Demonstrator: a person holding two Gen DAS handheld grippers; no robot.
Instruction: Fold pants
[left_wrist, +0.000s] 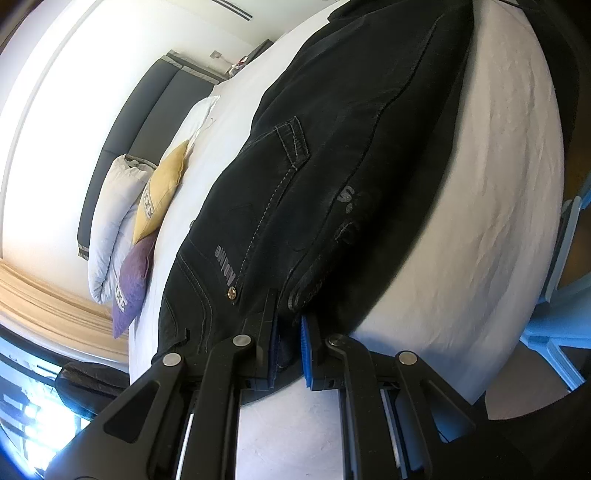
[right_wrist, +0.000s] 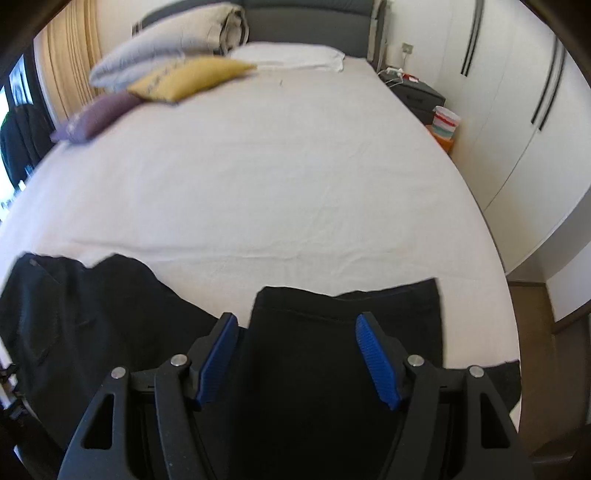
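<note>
A: How will the pants (left_wrist: 332, 155) handle?

B: They're black denim lying along the near edge of the bed (right_wrist: 280, 177): soft, fairly heavy, likely to sag. Grip thick seams or the waistband.

A: And the grippers?

B: The left gripper (left_wrist: 290, 326), tilted sideways, pinches the waistband edge, I think; it's dark there. The right gripper (right_wrist: 297, 356) hovers spread over a leg end, holding nothing.

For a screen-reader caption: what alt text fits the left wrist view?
The left gripper is shut on the waistband of black pants lying on a white bed, with yellow and purple cushions near the headboard.
</note>
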